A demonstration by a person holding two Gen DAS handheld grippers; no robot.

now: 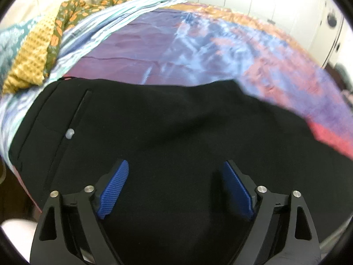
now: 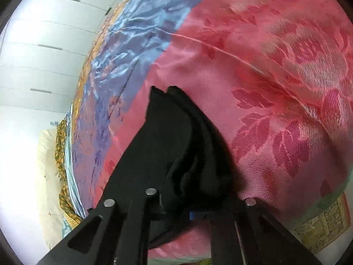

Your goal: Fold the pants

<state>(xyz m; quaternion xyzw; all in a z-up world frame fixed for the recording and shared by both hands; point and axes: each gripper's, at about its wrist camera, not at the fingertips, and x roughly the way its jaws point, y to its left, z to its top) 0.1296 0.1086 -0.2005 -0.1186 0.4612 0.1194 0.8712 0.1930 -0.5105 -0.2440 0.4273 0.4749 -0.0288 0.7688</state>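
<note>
The left gripper [image 1: 175,185] hung with its two blue pads [image 1: 113,188] spread wide over the black pants [image 1: 167,121], touching nothing. The right gripper [image 2: 194,215] was clamped on a bunched end of the pants [image 2: 176,145] (several stacked layers fanned past its tips). One pale button [image 1: 70,133] sat by a pocket slit. The pants' far edge lay on the satin bedspread [image 1: 154,42], bare beyond; one patterned cloth heap [image 1: 66,17] lay farthest. No legible writing.
</note>
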